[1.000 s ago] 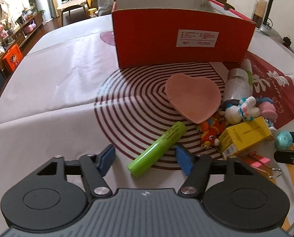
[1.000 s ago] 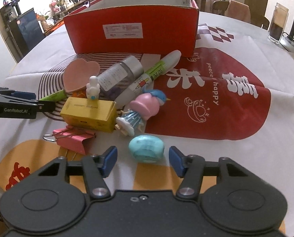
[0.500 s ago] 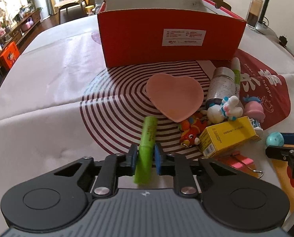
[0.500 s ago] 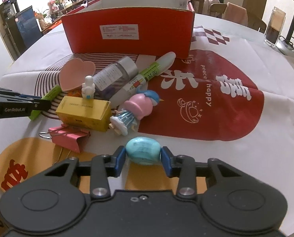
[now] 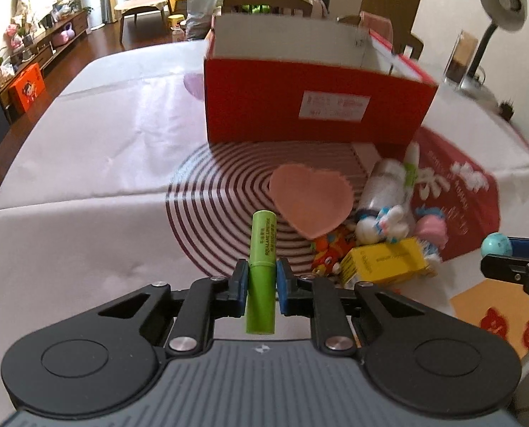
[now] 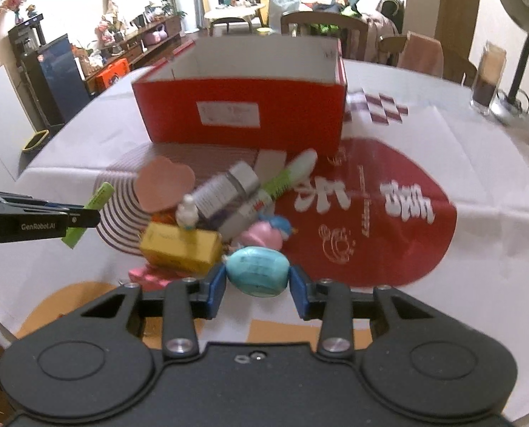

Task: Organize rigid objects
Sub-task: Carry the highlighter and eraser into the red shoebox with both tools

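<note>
Left tongs [image 5: 261, 281]: clamped on green lip-balm tube [image 5: 262, 249], its long axis pointing ahead.
Right tongs [image 6: 257, 284]: gripped the teal egg-shaped case [image 6: 257, 271].
Red box [image 5: 314, 114]: open-topped, straight ahead on the bench [image 5: 97, 163], beyond the clutter, about equally near both.

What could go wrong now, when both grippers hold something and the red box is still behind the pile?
1. The left gripper pinches the green tube low, with most of its length sticking out; it may swing or slip.
2. The right gripper holds the rounded teal egg at its ends only; it could pop out.
3. On the way to the red box, either might clip the pile, such as the bottle.
</note>
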Motion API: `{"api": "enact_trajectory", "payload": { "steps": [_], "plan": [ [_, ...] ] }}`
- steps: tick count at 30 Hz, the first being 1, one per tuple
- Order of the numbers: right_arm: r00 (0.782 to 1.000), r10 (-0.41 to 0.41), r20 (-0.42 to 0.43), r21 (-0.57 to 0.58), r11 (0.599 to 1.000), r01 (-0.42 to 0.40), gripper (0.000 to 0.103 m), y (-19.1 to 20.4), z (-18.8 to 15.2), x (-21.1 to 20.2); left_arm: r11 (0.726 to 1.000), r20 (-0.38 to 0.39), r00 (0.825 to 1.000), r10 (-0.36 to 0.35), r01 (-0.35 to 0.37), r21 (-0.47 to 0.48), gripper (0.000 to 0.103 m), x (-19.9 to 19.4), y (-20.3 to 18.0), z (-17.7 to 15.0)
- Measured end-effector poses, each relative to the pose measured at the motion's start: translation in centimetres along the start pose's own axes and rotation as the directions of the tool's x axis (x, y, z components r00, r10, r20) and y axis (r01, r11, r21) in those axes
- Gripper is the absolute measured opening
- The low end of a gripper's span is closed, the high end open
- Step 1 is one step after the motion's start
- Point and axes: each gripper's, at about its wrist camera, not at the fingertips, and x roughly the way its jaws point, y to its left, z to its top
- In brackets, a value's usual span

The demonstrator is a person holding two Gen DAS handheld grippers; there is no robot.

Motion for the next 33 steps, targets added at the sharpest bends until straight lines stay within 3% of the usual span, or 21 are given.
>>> {"api": "enact_trajectory", "payload": {
  "steps": [15, 26, 33],
  "plan": [
    [0.996, 0.000, 0.087, -0.067, 0.998, 0.006, 0.038, 0.2, 8.7, -2.4, 0.999, 0.116, 0.993, -0.021, 0.025, -0.027, 0.016, -4.8, -0.5, 7.0],
    [0.990, 0.002, 0.141, -0.115, 0.993, 0.015, 0.038, -1.1, 15.2, -0.3, 0.999, 0.154, 0.988, -0.012, 0.017, -0.028, 0.016, -3.5, -0.8, 13.5],
    [0.991, 0.008, 0.134, -0.152, 0.988, 0.012, 0.038, -2.1, 18.3, 2.6, 1.000, 0.137, 0.991, 0.010, -0.006, -0.027, 0.016, -0.7, -0.9, 17.3]
  ]
}}
